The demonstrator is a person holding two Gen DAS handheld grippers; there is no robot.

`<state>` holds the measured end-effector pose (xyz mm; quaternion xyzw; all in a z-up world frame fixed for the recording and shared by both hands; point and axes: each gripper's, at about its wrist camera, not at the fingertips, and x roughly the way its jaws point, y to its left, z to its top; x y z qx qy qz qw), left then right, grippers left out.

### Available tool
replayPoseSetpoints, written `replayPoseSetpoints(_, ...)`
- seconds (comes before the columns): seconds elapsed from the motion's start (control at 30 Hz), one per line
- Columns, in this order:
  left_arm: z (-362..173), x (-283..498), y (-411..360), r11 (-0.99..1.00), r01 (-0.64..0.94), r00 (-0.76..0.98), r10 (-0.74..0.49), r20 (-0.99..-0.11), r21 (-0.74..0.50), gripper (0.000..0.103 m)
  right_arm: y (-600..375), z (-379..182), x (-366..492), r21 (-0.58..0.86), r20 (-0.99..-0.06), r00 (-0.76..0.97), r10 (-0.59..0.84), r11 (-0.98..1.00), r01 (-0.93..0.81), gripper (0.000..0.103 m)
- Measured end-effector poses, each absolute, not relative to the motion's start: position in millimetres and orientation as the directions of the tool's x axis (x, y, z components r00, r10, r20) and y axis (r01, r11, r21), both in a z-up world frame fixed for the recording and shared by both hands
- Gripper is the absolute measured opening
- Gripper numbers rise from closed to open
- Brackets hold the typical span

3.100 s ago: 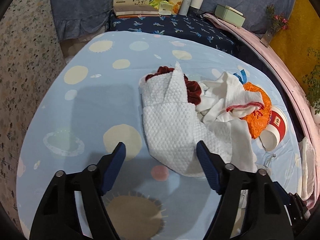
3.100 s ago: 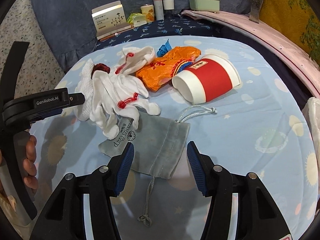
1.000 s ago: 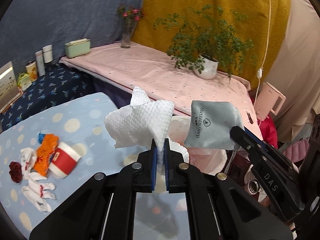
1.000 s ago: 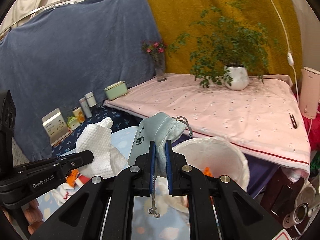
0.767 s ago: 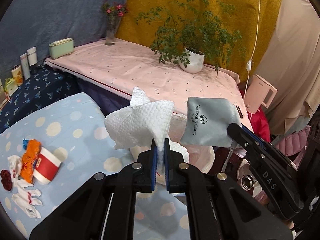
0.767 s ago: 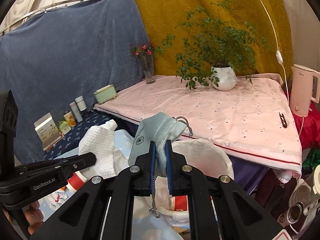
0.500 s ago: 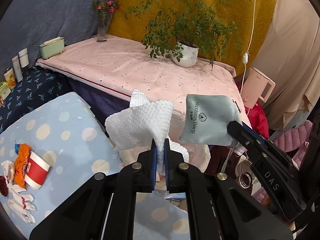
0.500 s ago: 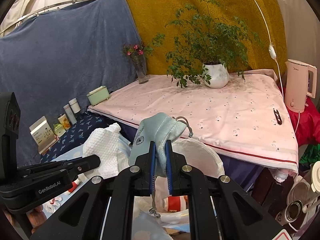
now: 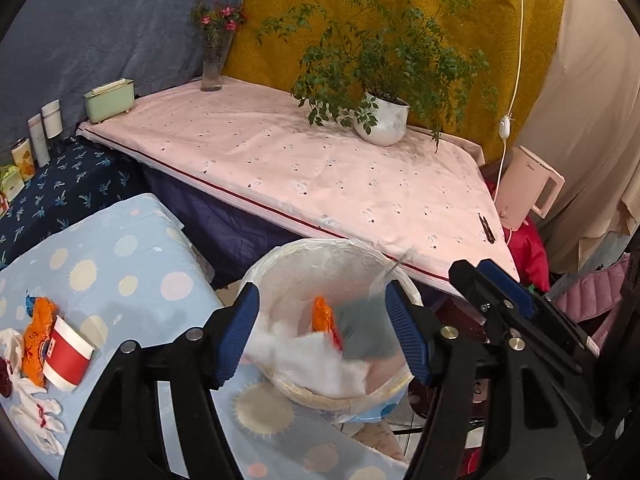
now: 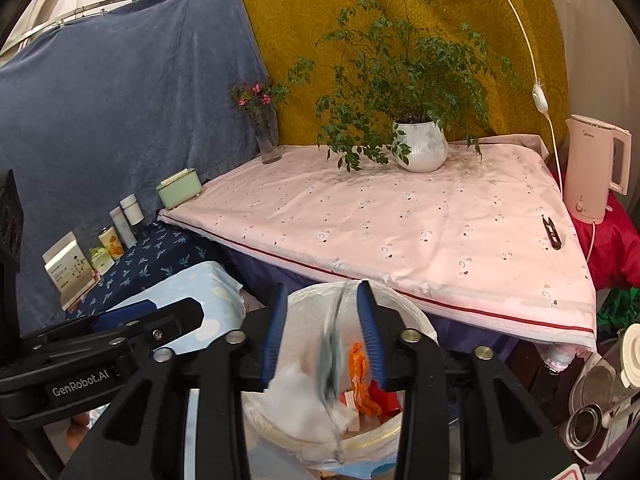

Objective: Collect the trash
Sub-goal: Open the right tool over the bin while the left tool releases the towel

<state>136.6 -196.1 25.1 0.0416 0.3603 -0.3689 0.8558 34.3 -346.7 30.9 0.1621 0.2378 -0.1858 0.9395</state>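
Observation:
My left gripper [image 9: 322, 336] hangs over the white-lined bin [image 9: 320, 244], jaws opening, nothing pressed between them. The white paper towel [image 9: 312, 360] is a blur dropping into the bin. My right gripper [image 10: 322, 332] is also opening above the bin [image 10: 404, 306]. The grey pouch [image 10: 332, 364] falls free below its pads, blurred, and shows beside the towel as a grey pouch [image 9: 364, 336]. An orange wrapper [image 10: 358, 376] lies inside the bin. On the blue spotted table [image 9: 120, 264] remain a red paper cup [image 9: 66, 356], an orange wrapper [image 9: 38, 332] and white gloves [image 9: 32, 408].
Behind the bin is a pink-clothed table [image 10: 400, 220] with a potted plant [image 10: 420, 148], a flower vase [image 10: 268, 136], a green box [image 10: 180, 192] and small scissors [image 10: 552, 232]. A pink kettle [image 10: 596, 168] stands at the right. Bottles [image 9: 44, 128] line a dark blue shelf.
Both grippers have opened and let go. The paper towel and the grey pouch have left the jaws and are falling into the bin. Both hands have moved closer over the bin.

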Motion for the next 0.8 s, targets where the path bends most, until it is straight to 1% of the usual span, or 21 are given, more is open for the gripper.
replayPoseSetpoints(0.17,25.5,139.1,-189.2,0.742,0.647,0.493,-0.584,-0.645,-0.178,0.063,-342.5,33.8,35.2,0.208,-0.505,0.820,-0.269,0.884,0.418,0.038)
replayPoseSetpoints(0.43,31.5,138.6,-173.4,0.760,0.623,0.514,-0.577,-0.634,-0.187,0.063,-329.6,41.1,33.5,0.197,-0.501,0.826,-0.258,0.896,0.399,0.039)
replayPoseSetpoints(0.53,34.0,136.7,-164.5,0.769,0.612,0.527,-0.572,-0.628,-0.187,0.063,-322.8,43.8,32.3,0.194,-0.498,0.831,-0.250,0.901,0.387,0.040)
replayPoseSetpoints(0.6,35.6,135.6,-158.3,0.777,0.602,0.537,-0.566,-0.625,-0.186,0.063,-317.7,46.8,31.6,0.193,-0.493,0.835,-0.244,0.905,0.378,0.043)
replayPoseSetpoints(0.77,37.2,133.9,-134.4,0.801,0.566,0.563,-0.547,-0.619,-0.193,0.063,-299.4,53.4,32.9,0.188,-0.486,0.846,-0.219,0.919,0.346,0.044)
replayPoseSetpoints(0.8,36.8,134.4,-129.0,0.808,0.556,0.568,-0.541,-0.621,-0.195,0.064,-295.8,54.2,33.7,0.185,-0.485,0.847,-0.216,0.922,0.341,0.044)
